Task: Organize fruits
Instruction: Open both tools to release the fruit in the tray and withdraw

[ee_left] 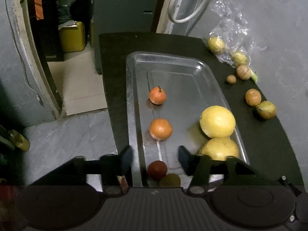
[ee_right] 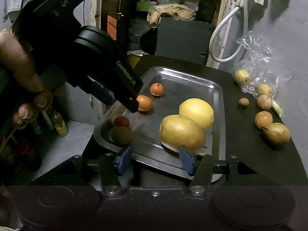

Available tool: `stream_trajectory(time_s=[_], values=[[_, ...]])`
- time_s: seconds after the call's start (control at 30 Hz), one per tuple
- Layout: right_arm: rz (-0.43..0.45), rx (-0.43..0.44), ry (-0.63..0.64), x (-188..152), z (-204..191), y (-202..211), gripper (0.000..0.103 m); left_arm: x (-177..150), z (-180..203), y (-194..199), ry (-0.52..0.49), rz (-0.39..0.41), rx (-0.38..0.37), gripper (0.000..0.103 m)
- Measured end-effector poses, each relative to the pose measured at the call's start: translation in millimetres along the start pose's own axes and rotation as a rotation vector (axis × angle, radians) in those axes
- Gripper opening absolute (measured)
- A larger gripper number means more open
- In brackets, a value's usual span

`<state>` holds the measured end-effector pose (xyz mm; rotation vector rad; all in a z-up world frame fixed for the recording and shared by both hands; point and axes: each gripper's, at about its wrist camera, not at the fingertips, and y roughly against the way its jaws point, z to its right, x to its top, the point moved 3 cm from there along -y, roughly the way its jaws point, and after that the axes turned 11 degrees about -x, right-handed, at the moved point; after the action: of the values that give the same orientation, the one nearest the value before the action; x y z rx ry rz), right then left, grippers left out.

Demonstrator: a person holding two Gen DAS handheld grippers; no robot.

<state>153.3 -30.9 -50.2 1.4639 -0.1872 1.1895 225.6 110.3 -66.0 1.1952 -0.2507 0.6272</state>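
A steel tray (ee_left: 134, 88) lies on a black table (ee_left: 269, 144). On it sit two orange fruits (ee_left: 157, 95) (ee_left: 160, 129), a dark red fruit (ee_left: 157, 169), an olive one (ee_left: 169, 180) and two large yellow fruits (ee_left: 218, 121) (ee_left: 219, 149). My left gripper (ee_left: 155, 159) hangs open over the tray's near left part, with the red fruit just below its gap. In the right wrist view, my right gripper (ee_right: 155, 160) is open and empty at the tray's near rim (ee_right: 154, 162). Its right pad (ee_right: 186, 160) is just in front of a large yellow fruit (ee_right: 182, 132).
Loose small fruits (ee_left: 253, 97) (ee_left: 266, 109) (ee_left: 243, 72) lie on the table right of the tray. A clear plastic bag (ee_left: 231, 25) holds two more. A hand (ee_right: 23, 73) holds the left gripper. Bottles (ee_right: 59, 125) stand left of the table, and a white hose (ee_right: 227, 32) hangs behind.
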Motion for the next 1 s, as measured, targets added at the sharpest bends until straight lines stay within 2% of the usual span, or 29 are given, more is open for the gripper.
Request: stream_trajectory(time_s=[0.1, 0.3, 0.47, 0.63, 0.83, 1.0], values=[[0.003, 0.005, -0.013, -1, 5, 5, 0.082, -4, 2, 8, 0.004, 0.013, -0.019, 0.081], [-0.012, 0.028, -0.019, -4, 14, 14, 0.099, -18, 4, 26, 0.020, 0.026, -0.025, 0.099], [-0.072, 0.042, -0.004, -13, 24, 15, 0.102, -38, 5, 42, 0.059, 0.028, -0.061, 0.102], [-0.134, 0.025, -0.001, -24, 42, 16, 0.102, -58, 17, 48, 0.047, -0.013, -0.059, 0.102], [-0.192, -0.022, -0.029, -36, 74, 16, 0.102, -72, 42, 42, 0.003, -0.075, -0.057, 0.102], [-0.187, -0.104, -0.080, -43, 106, 19, 0.102, -72, 64, 34, -0.030, -0.101, -0.075, 0.102]])
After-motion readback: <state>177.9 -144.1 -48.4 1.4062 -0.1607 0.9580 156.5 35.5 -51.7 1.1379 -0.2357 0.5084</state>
